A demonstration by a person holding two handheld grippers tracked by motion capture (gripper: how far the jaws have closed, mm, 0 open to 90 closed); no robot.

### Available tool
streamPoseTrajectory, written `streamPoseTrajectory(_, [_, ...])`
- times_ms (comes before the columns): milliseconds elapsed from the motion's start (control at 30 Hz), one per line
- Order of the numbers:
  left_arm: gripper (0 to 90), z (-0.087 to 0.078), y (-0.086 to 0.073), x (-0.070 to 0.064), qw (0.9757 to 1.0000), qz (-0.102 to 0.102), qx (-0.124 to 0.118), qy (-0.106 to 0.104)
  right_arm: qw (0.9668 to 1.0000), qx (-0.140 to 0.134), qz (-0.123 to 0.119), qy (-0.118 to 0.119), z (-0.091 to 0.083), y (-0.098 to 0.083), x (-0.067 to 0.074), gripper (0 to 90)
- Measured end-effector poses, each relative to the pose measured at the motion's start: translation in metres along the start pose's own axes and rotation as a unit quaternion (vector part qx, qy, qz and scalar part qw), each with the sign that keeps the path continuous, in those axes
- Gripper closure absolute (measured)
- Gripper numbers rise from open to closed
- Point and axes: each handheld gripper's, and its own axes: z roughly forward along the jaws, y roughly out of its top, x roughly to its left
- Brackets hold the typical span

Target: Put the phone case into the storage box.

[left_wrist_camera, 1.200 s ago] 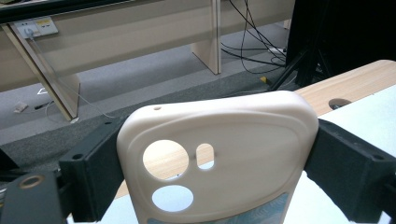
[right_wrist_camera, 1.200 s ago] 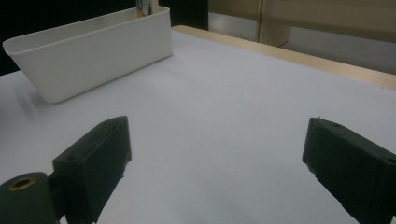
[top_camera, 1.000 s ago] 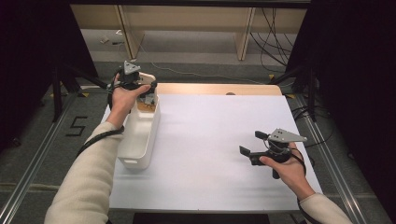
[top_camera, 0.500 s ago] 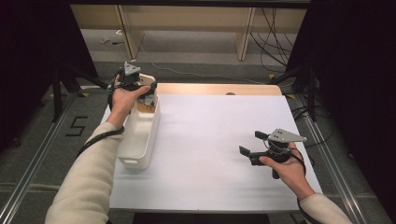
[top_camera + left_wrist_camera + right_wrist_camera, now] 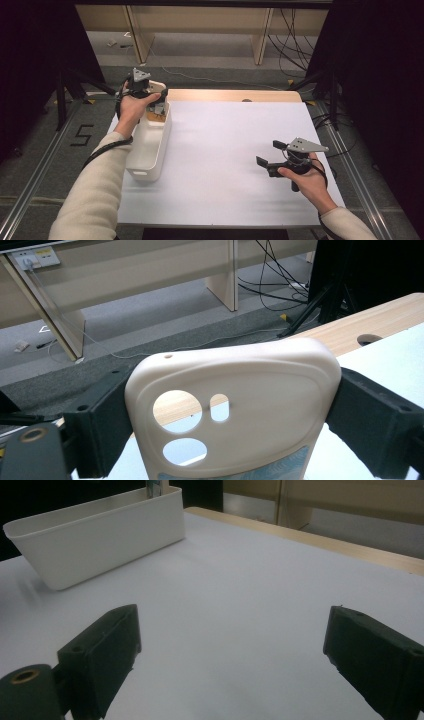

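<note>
High view: I hold my left gripper [image 5: 150,102] over the far end of the white bin [image 5: 150,150], my left hand [image 5: 131,106] wrapped around its body, while my right gripper [image 5: 272,157] waits well apart from the bin on the white table [image 5: 225,150], on the side away from my left arm. My left gripper view shows its two black jaws clamped on the long edges of a cream phone case [image 5: 235,410], camera cut-outs facing the lens and the case upright between the pads; a strip of patterned blue-green card or insert shows at its lower edge. My right gripper view shows the jaws standing wide apart with nothing between them, bare tabletop beneath, and the bin off to the far side with a sliver of something sticking up above its far rim. I judge the job as caught at the bin: the case is firmly gripped and sits at or just above the bin's far end, but whether it is on its way in or on its way out I cannot tell. What else lies inside the bin is hidden behind my hand and the bin wall. Left to do, as I read it, is either the release into the bin or the carry onto the open table beside it, where my free claw could take the other edge.
</note>
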Motion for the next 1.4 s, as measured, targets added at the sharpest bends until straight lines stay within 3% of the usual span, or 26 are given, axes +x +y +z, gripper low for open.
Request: streamPoseTrajectory(1400, [10.2,0.011,-0.01,0.0,0.9997,-0.002,0.023,0.001,1.0,-0.001,0.001,0.001,0.0,0.0,0.0,9.1])
